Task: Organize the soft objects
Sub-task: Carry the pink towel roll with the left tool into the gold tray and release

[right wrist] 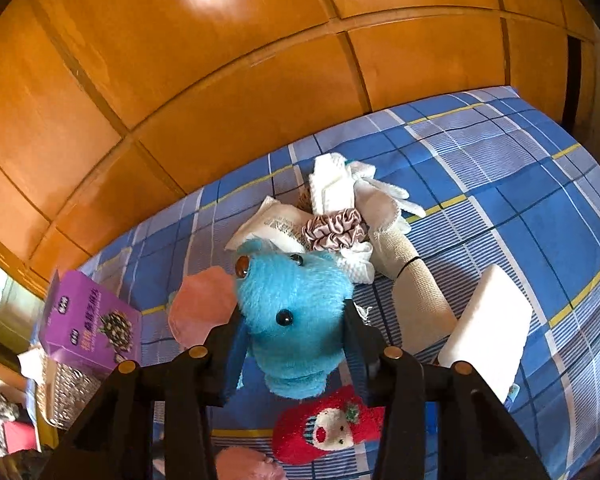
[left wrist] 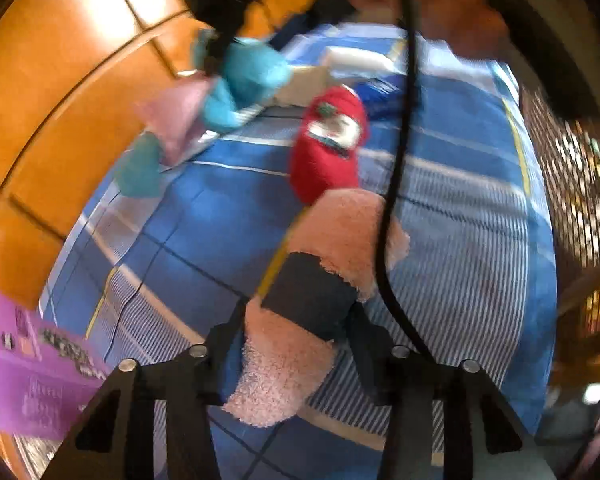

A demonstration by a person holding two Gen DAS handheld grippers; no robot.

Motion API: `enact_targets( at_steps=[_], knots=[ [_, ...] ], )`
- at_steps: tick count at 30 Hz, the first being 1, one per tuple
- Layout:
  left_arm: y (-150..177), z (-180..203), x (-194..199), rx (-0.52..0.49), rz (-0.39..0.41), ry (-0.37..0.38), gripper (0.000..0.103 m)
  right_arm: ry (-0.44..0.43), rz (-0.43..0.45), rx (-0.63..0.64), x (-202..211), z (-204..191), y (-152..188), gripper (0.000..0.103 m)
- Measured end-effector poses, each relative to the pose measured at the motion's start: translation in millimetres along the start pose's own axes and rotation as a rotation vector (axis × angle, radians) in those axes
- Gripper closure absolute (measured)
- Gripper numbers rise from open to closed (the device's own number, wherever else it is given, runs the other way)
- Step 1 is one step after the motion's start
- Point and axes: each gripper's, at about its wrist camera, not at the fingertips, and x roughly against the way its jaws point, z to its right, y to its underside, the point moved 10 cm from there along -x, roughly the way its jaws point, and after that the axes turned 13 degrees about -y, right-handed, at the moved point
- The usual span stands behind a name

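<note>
Clearly both tools are loaded at once: the left gripper (left wrist: pixel 296 320) has its jaws closed on a fuzzy pink sock (left wrist: pixel 300 320), pinched near the dark band at its middle so both ends droop, and the right gripper (right wrist: pixel 292 332) is clamped narrowly around a blue plush toy (right wrist: pixel 294 312), squeezing its body between the two pads. Both hang above the blue checked bedsheet (right wrist: pixel 500 168), where the rest of the soft things lie: a red Christmas sock (right wrist: pixel 328 428) just below the plush, a pink pad (right wrist: pixel 202 304) beside it, a heap of white cloths (right wrist: pixel 340 188) with a satin scrunchie (right wrist: pixel 336 230) on top, a beige rolled bandage (right wrist: pixel 418 300) and a white sponge block (right wrist: pixel 488 328). A purple box (right wrist: pixel 88 320) stands at the bed's left edge over a woven basket (right wrist: pixel 66 392); whether the basket is the destination I cannot tell. Judging from this, the carrying step goes best if each grip stays firm but not crushing, since plush springs back and can slip out. Move one hand at a time, keep the dangling sock ends clear of the black cable (left wrist: pixel 396 160) crossing the left view, and lower each item fully before letting the jaws part
</note>
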Motion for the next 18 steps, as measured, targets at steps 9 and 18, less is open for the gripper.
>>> enact_targets(
  at_steps=[9,18],
  knots=[
    [-2.3,-50.7,22.2,0.318,-0.033,0.055,0.063,0.094,-0.117,0.081,-20.7,0.7,18.6,0.06],
    [-78.5,-179.8,71.9,0.61,0.098,-0.055,0.062,0.166,-0.215,0.154,-40.3,1.0,36.3,0.059]
  ],
)
